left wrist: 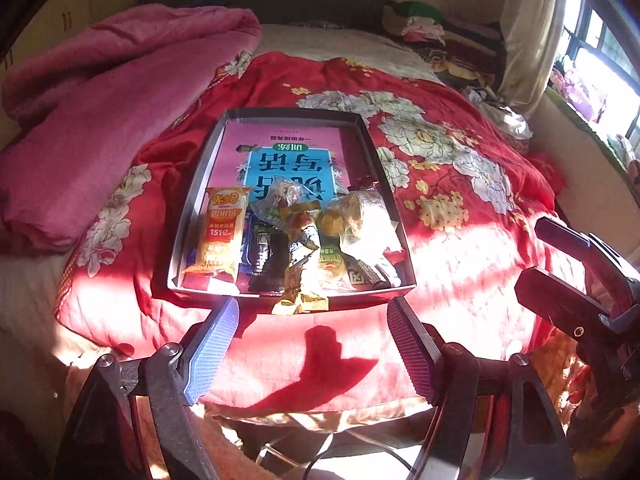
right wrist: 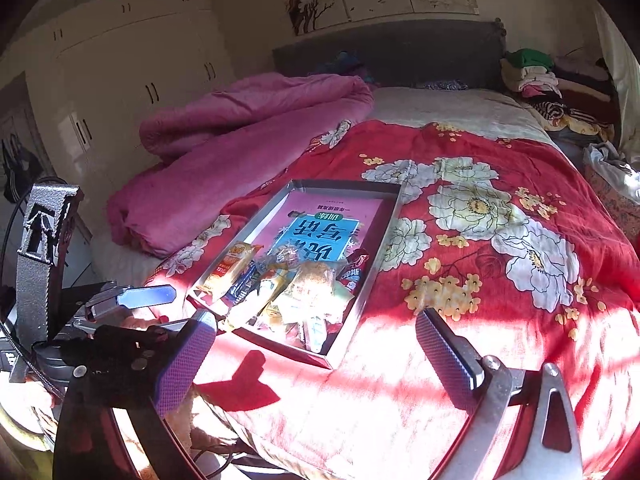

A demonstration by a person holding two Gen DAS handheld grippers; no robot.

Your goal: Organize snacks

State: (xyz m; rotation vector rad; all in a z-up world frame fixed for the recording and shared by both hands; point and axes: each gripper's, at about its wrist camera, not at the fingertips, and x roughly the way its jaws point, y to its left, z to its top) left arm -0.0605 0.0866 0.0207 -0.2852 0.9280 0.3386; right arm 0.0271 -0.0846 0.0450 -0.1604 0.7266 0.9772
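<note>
Both claws stand wide and hold nothing. The left claw (left wrist: 312, 344) hangs over the red flowered quilt (left wrist: 460, 184), its pads just short of the near rim of the tray (left wrist: 192, 216), touching neither. The right claw (right wrist: 316, 344) gapes wider, with the tray's near corner showing between its pads but apart from them.

The snacks (left wrist: 296, 236) lie heaped in the near end of the tray, at twelve o'clock from the left claw and eleven o'clock from the right. One gold wrapper (left wrist: 300, 302) droops over the near rim, so a careless nudge could tip it onto the quilt. The tray sits on soft bedding; pressing one edge may tilt it and slide the pile. Harsh sunlight washes out the packets, so a grab could close on crinkly film rather than the snack.
</note>
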